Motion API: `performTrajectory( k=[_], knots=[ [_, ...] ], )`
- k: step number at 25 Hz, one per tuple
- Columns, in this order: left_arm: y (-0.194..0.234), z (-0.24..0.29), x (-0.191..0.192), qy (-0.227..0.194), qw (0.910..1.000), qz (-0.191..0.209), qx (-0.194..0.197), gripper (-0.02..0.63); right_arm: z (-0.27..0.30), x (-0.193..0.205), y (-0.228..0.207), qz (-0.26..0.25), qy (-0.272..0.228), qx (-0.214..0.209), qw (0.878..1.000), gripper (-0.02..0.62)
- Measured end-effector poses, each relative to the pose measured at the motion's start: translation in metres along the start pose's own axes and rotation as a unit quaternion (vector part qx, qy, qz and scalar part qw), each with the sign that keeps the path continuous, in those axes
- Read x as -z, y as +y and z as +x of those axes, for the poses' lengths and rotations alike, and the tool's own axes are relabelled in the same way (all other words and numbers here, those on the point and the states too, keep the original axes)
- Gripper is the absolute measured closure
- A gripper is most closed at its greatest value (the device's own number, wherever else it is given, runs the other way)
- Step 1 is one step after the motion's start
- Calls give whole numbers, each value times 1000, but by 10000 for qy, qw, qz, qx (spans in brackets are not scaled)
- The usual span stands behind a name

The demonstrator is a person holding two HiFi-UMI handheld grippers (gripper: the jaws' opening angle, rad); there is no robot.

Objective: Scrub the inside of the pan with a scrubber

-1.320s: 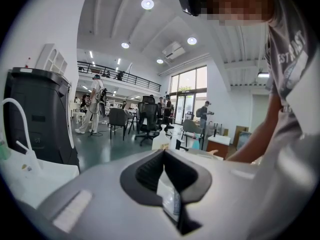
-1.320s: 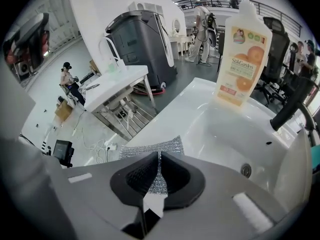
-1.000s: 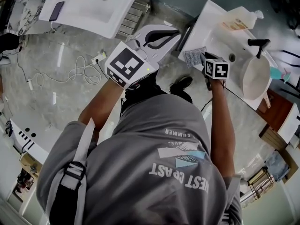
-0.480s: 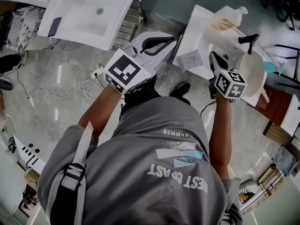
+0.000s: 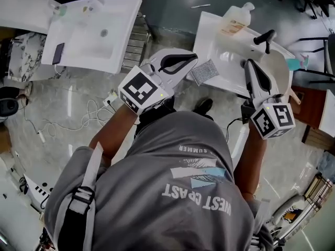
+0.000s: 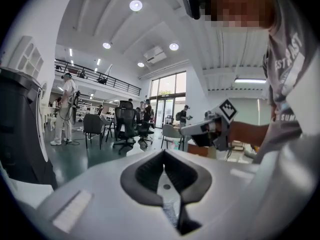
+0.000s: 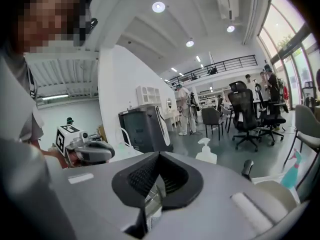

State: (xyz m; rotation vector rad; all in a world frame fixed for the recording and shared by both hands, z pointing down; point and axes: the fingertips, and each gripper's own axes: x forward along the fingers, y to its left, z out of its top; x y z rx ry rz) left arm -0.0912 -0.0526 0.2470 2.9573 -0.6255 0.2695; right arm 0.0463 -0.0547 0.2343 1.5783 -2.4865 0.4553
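Both grippers are clenched on nothing: the left gripper [image 6: 164, 159] shows its dark ribbed pads meeting along one seam, and the right gripper [image 7: 158, 159] shows the same, with no pad or cloth caught between. Below them in the head view stands the white rectangular sink unit [image 5: 220, 41], with a black tap [image 5: 264, 37] at its back. The round cream pan [image 5: 281, 72] sits at the right end of the basin, partly hidden by the right gripper above it. A pale plastic soap bottle [image 5: 234, 19] stands at the far rim. The small grey square scrubber [image 5: 204, 72] lies flat on the sink's near left corner, just beside the left gripper's tip and touched by neither gripper. Scrubbing has not begun, and the step in hand looks to be fetching the scrubber. To do it well, the jaws nearest it should spread before they descend. They should pinch one edge across its thickness, leaving a broad flat face free to press on the pan's inside. Since the scrubber sits at the very corner, a sideways nudge could push it off. The other gripper would best brace the pan's rim or handle so that it does not spin under the strokes.
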Motion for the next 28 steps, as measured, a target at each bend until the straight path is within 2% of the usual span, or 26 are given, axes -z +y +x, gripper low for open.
performTrajectory(
  k=[4,9,19,28],
  knots=[
    [-13,3,-4,16,9998,71,163,603,-26,-19,14,-274,-229,47,9993,595],
    [-27,6,-5,64,9995,63,306,603,-42,-21,21,-463,-222,121,9986,596],
    [-50,17,1,177,9979,126,610,603,-62,-5,10,-296,-174,397,9986,597],
    [-60,21,11,301,9967,91,754,603,-69,3,7,-183,-157,461,9986,596]
  ],
)
